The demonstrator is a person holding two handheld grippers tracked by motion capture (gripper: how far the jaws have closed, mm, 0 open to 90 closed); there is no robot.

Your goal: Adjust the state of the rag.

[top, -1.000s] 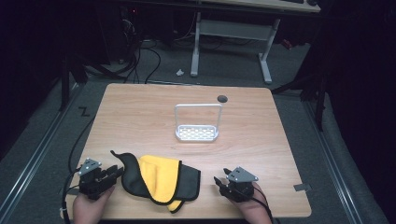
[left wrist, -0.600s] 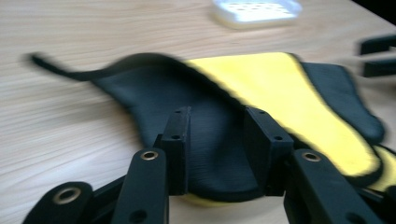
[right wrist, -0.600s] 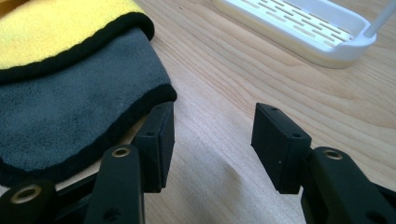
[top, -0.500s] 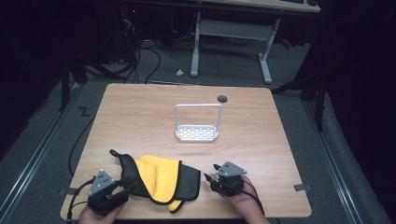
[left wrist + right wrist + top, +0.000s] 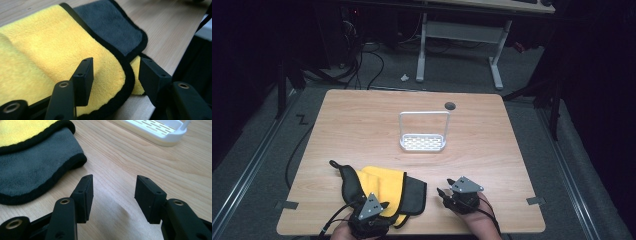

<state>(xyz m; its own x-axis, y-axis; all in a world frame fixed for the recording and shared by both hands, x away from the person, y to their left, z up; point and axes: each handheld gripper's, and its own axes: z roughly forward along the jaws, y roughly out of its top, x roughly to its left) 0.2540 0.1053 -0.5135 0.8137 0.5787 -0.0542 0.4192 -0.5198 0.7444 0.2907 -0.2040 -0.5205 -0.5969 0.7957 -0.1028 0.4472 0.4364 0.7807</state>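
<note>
A folded yellow and dark grey cloth (image 5: 382, 181) with black edging lies on the wooden table (image 5: 362, 125) near its front edge, left of centre. My left gripper (image 5: 373, 205) sits at the cloth's near edge. It is open, and its jaws straddle the rounded yellow corner of the cloth (image 5: 50, 47) without closing on it (image 5: 115, 68). My right gripper (image 5: 447, 191) is open just right of the cloth's grey flap (image 5: 30, 170), over bare wood, with nothing between its fingers (image 5: 113, 186).
A small white slotted rack with a hoop handle (image 5: 423, 144) stands mid-table, ahead of the right gripper (image 5: 152, 130). A dark round hole (image 5: 450, 105) sits near the far edge. Grey tape tabs (image 5: 533, 201) mark the front corners. Desk legs and cables are on the floor beyond.
My left gripper has moved right from beside the cloth's left end to its front yellow corner. The right gripper has shifted slightly left towards the grey flap.
</note>
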